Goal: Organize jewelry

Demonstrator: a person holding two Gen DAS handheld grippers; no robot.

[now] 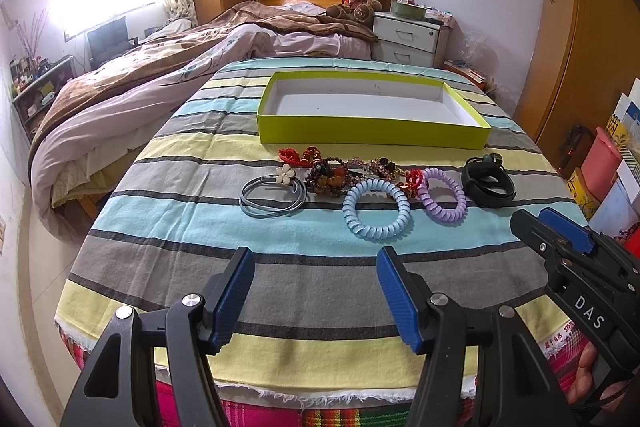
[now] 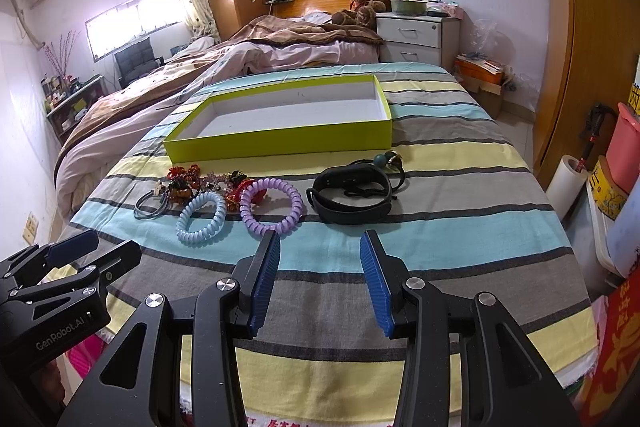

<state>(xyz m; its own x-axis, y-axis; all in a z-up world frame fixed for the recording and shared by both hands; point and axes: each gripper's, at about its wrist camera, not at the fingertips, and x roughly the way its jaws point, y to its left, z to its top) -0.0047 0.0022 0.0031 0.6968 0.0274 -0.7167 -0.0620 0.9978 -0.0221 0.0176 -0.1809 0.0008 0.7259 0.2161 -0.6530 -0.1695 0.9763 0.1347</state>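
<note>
A row of jewelry lies on the striped cloth in front of a shallow yellow-green box [image 1: 372, 136] [image 2: 280, 143] with a white, empty inside. From left: grey bangles with a white flower [image 1: 272, 197] [image 2: 150, 205], a beaded cluster [image 1: 332, 177] [image 2: 188, 185], a blue coil band [image 1: 376, 209] [image 2: 202, 219], a purple coil band [image 1: 443, 200] [image 2: 272, 207], a black wristband [image 1: 488, 185] [image 2: 350, 193]. My left gripper [image 1: 316, 259] is open and empty, short of the blue coil. My right gripper [image 2: 320, 247] is open and empty, just before the purple coil and wristband; it also shows in the left wrist view [image 1: 552, 227].
The striped table [image 1: 200, 235] stands beside an unmade bed [image 1: 160, 75]. A white nightstand [image 2: 416, 35] is behind it. Boxes and a pink bin [image 2: 628, 147] crowd the right side by a wooden wardrobe [image 2: 592, 27].
</note>
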